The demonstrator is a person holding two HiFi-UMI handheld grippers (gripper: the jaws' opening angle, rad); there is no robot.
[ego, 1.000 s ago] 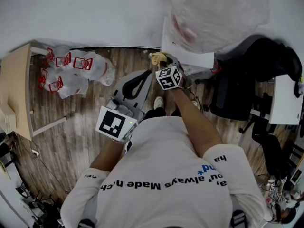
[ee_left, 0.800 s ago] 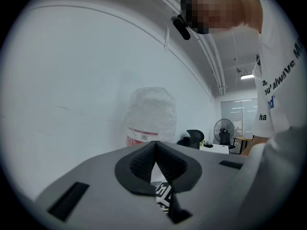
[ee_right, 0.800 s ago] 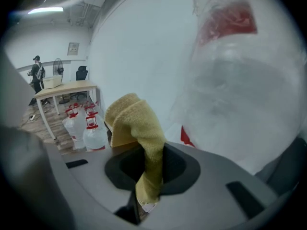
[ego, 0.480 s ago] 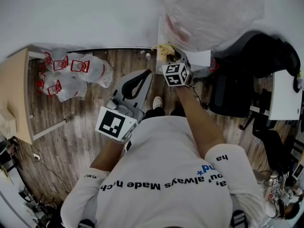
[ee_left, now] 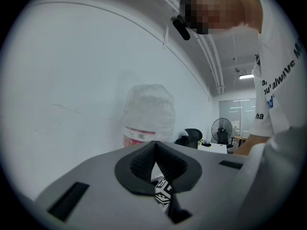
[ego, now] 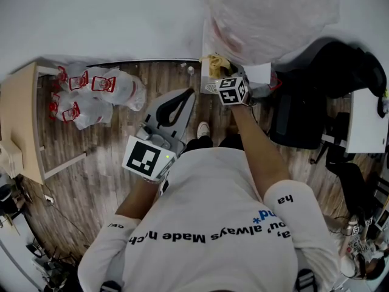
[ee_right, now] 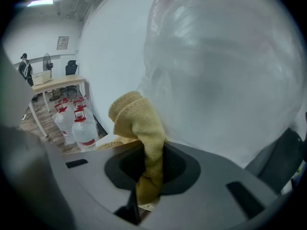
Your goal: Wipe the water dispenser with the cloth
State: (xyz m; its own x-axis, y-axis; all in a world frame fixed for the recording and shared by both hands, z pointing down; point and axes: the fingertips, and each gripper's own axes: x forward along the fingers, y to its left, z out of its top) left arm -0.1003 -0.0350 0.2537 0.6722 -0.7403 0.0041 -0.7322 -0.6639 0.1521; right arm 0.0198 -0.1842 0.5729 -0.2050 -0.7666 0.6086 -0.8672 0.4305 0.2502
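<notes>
Now my right gripper [ego: 216,76] pinches the yellow terry cloth [ee_right: 140,123] at the white water dispenser [ego: 260,74] corner, left gripper [ego: 187,96] pressed together above brown plank floor [ego: 103,157].

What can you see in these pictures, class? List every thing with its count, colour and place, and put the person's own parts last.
water dispenser: one, white, by the wall ahead
bottle: one, clear, plastic-wrapped, on top of the water dispenser
cloth: one, yellow, near the bottle
water jugs: several, clear with red handles, on the floor at left
table: one, light wood, far left
office chair: one, black, at right
shirt: one, white, printed, on the person
left tongs: one, grey, shut and empty
right tongs: one, grey, shut on the cloth
</notes>
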